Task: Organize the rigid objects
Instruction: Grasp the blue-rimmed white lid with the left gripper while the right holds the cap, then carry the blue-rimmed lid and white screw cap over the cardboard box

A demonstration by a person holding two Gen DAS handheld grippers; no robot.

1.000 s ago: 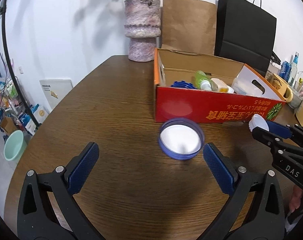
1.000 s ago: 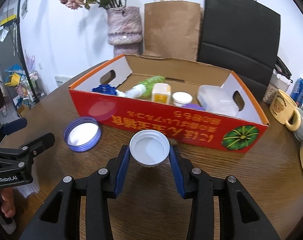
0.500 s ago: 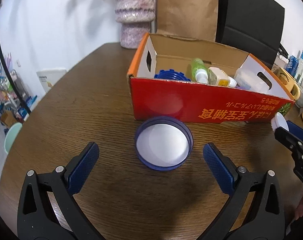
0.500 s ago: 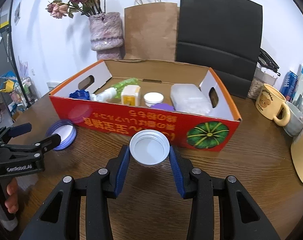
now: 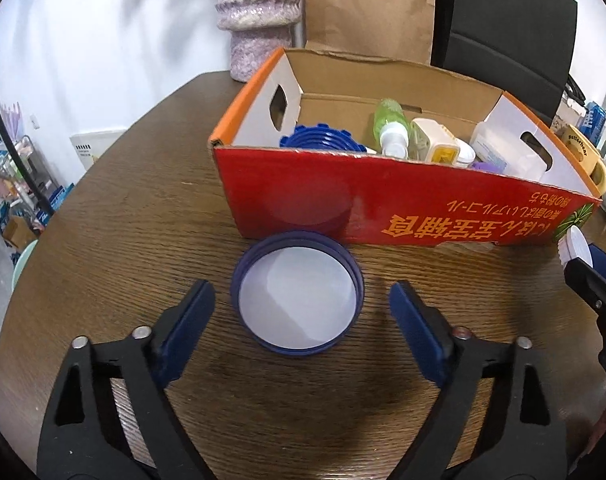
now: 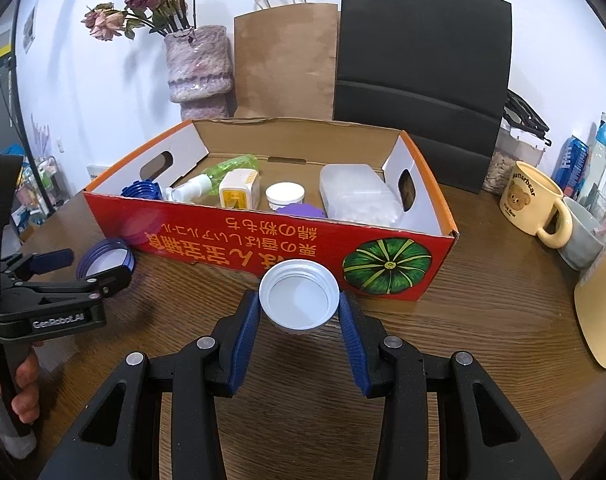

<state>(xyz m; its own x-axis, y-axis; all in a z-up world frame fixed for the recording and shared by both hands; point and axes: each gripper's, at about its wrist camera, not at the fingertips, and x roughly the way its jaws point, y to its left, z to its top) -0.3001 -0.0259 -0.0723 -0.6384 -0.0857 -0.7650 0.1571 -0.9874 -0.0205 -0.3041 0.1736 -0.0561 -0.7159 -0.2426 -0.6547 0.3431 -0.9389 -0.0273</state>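
Left gripper (image 5: 301,304) jaws closing, pads untouched; right gripper (image 6: 299,306) clamped

The left tongs (image 6: 99,266) carry "GenRobot.AI" in white on the black body. At far right on the tabletop, the cream mug (image 6: 529,200) reads "Butterbear". The red box (image 6: 263,240) bears upside-down orange Japanese characters on its near wall.

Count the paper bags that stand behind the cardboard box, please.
2. A brown paper bag stands behind the cardboard box, next to the vase. A black paper bag stands beside it on the right. Others may be hidden behind them.
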